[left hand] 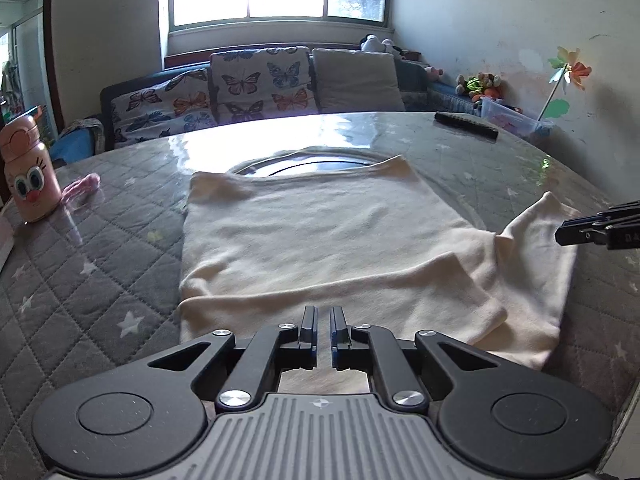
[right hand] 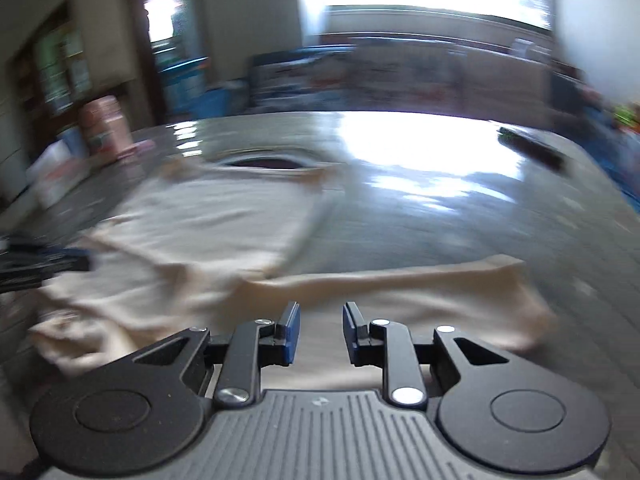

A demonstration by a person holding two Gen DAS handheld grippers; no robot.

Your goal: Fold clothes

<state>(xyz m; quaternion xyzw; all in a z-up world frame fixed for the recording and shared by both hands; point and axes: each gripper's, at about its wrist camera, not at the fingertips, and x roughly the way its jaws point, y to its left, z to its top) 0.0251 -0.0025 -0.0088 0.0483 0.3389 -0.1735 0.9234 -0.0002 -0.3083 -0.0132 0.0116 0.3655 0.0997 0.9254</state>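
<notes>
A cream garment [left hand: 320, 236] lies partly folded on the round quilted table [left hand: 100, 280], one sleeve spread to the right [left hand: 536, 272]. My left gripper [left hand: 324, 312] hovers over its near hem, jaws nearly together with a thin gap and nothing between them. My right gripper [right hand: 320, 308] is open over the spread sleeve [right hand: 400, 292] in the blurred right wrist view; it also shows at the right edge of the left wrist view [left hand: 560, 234]. The left gripper's tip shows at the left in the right wrist view [right hand: 86, 262].
A pink cartoon bottle [left hand: 30, 172] and a pink strap [left hand: 82, 186] stand at the table's left. A black remote [left hand: 466, 125] lies far right. A butterfly-print sofa [left hand: 240, 88] is behind the table. A dark round inset [left hand: 304, 168] sits mid-table.
</notes>
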